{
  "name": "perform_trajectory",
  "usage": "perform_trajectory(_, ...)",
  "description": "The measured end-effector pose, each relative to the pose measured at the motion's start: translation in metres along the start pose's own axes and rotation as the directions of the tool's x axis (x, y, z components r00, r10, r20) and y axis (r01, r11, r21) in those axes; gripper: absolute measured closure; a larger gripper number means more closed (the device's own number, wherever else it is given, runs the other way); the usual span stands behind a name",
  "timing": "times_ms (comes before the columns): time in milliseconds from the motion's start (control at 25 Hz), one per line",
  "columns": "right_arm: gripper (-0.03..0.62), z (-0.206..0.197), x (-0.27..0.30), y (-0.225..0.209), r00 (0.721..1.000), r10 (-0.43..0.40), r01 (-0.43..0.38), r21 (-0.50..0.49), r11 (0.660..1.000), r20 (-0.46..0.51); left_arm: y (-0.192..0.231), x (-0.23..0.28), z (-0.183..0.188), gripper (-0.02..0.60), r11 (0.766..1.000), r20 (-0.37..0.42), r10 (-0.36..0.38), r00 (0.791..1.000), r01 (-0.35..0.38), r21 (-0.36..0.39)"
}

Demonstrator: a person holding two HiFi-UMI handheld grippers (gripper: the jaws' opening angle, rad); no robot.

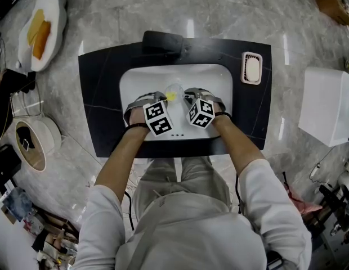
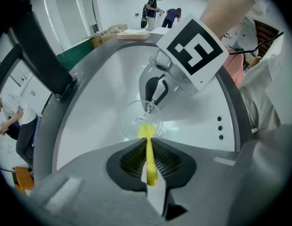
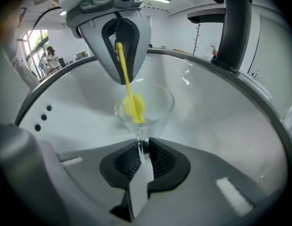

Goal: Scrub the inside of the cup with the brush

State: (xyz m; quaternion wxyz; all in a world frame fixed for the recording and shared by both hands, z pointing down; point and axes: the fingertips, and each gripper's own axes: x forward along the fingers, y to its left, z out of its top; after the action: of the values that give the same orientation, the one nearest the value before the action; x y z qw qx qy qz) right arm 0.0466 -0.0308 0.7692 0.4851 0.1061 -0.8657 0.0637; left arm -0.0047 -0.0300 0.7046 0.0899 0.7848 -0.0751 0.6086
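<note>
A clear stemmed cup (image 1: 174, 89) is held over the white sink basin (image 1: 135, 77). My right gripper (image 1: 187, 96) is shut on its thin stem (image 3: 142, 141), with the cone-shaped bowl (image 3: 153, 102) just beyond the jaws. My left gripper (image 1: 163, 98) is shut on the handle (image 2: 150, 160) of a yellow brush (image 1: 171, 97). The brush head (image 3: 134, 106) sits inside the cup's bowl, near its bottom. In the left gripper view the brush head (image 2: 146, 131) lies at the cup's rim (image 2: 132, 119), with the right gripper (image 2: 154, 98) behind it. The two grippers face each other closely.
A black surround (image 1: 95, 94) frames the basin, with a dark faucet (image 1: 162, 40) at the back and a soap dish (image 1: 251, 67) at the right. A plate of food (image 1: 42, 30) lies far left, a white box (image 1: 326, 106) far right. Overflow holes (image 2: 219, 128) mark the basin's near wall.
</note>
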Motion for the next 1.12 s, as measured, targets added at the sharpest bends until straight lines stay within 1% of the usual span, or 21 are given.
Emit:
perform_trajectory(120, 0.565, -0.001, 0.000, 0.001, 1.000, 0.000, 0.000, -0.001, 1.000, -0.002, -0.008, 0.004, 0.012, 0.545, 0.999, 0.004, -0.011, 1.000, 0.011, 0.039)
perform_trajectory(200, 0.565, -0.002, 0.001, 0.001, 1.000, 0.000, 0.000, -0.002, 1.000, -0.003, -0.007, 0.006, 0.020, 0.545, 0.999, 0.010, -0.010, 1.000, 0.010, 0.050)
perform_trajectory(400, 0.565, -0.001, 0.000, 0.001, 1.000, -0.004, 0.004, 0.007, 1.000, 0.001, 0.001, 0.004, 0.035, 0.545, 0.999, 0.032, -0.002, 0.999, 0.000, 0.051)
perform_trajectory(560, 0.565, -0.002, 0.000, 0.002, 1.000, -0.004, 0.004, 0.014, 1.000, -0.001, 0.014, -0.002, 0.040, 0.545, 0.999, 0.049, 0.025, 0.999, -0.026, 0.031)
perform_trajectory(720, 0.565, -0.002, 0.000, 0.001, 1.000, -0.007, 0.007, 0.015, 1.000, 0.000, 0.029, -0.009, 0.032, 0.545, 0.998, 0.041, 0.063, 0.997, -0.062, -0.003)
perform_trajectory(800, 0.565, -0.001, 0.000, 0.002, 1.000, -0.006, 0.006, 0.014, 1.000, -0.001, 0.031, -0.011, 0.024, 0.545, 0.998, 0.027, 0.069, 0.997, -0.068, -0.015)
perform_trajectory(1000, 0.565, -0.001, 0.001, 0.002, 1.000, -0.005, 0.006, 0.010, 1.000, -0.003, 0.018, -0.007, 0.001, 0.545, 0.998, -0.032, 0.055, 0.998, -0.055, 0.007)
perform_trajectory(1120, 0.565, 0.000, 0.000, 0.001, 1.000, -0.009, 0.009, 0.012, 1.000, 0.000, 0.008, -0.005, -0.003, 0.545, 1.000, -0.041, 0.028, 0.999, -0.028, 0.013)
